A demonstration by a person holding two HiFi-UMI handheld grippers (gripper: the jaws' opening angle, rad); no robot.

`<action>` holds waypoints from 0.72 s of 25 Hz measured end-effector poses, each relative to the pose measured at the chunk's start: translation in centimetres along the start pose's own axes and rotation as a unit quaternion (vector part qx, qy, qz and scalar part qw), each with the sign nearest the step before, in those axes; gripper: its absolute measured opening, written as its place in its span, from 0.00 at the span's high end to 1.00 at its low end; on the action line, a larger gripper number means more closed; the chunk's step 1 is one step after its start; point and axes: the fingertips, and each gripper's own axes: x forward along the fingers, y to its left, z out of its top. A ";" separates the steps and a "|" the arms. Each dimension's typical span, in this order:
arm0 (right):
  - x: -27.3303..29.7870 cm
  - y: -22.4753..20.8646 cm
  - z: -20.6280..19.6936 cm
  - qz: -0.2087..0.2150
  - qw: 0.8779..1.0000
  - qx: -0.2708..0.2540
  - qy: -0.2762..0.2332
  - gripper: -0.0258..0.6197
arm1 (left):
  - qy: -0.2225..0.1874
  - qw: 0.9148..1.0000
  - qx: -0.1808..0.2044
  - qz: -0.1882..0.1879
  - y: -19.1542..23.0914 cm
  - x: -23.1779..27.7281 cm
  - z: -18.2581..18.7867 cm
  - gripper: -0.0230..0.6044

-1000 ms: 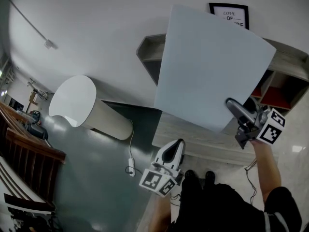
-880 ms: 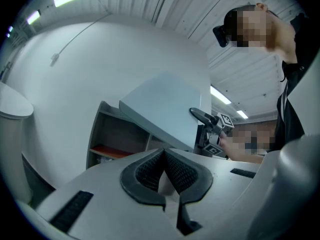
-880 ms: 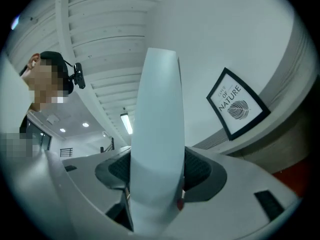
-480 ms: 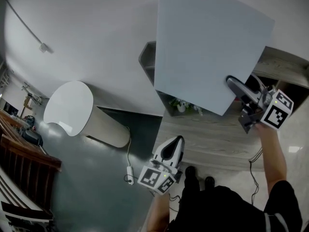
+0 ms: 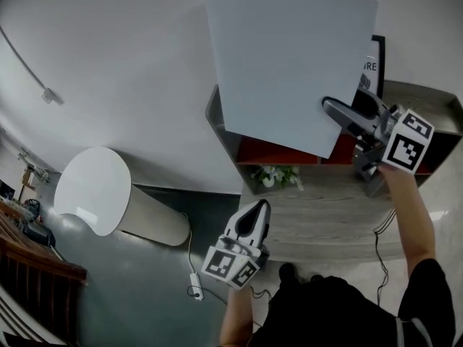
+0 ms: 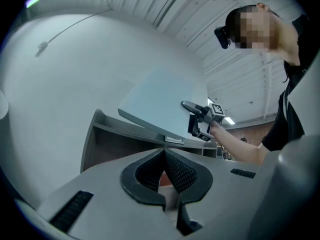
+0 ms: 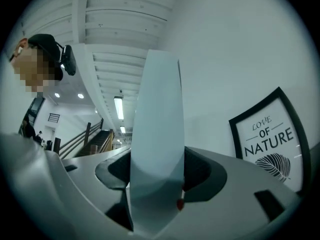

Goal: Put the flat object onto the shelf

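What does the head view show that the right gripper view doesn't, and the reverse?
Head view only: the left tongs, the shelf unit with a small plant, and a white cylinder on the floor. Right gripper view only: a staircase and ceiling lights. Both: the white board clamped in the right tongs, and the framed print, which the board mostly hides in the head view.

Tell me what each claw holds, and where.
The right claw clamps the flat board at its edge, near the lower right corner in the head view. The left claw is shut and empty.
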 end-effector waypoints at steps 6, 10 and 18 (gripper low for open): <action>0.3 0.5 0.3 -0.001 0.999 -0.047 0.017 0.52 | -0.006 1.000 0.005 -0.028 0.0 0.4 -0.6 0.94; 1.1 1.5 0.9 -0.009 0.998 -0.065 0.026 0.52 | -0.007 0.999 0.006 -0.045 -0.1 -0.2 0.0 0.94; 6.3 -1.6 -2.1 -0.012 0.996 -0.079 0.047 0.52 | 0.002 0.998 -0.005 -0.064 5.3 1.2 -0.1 0.94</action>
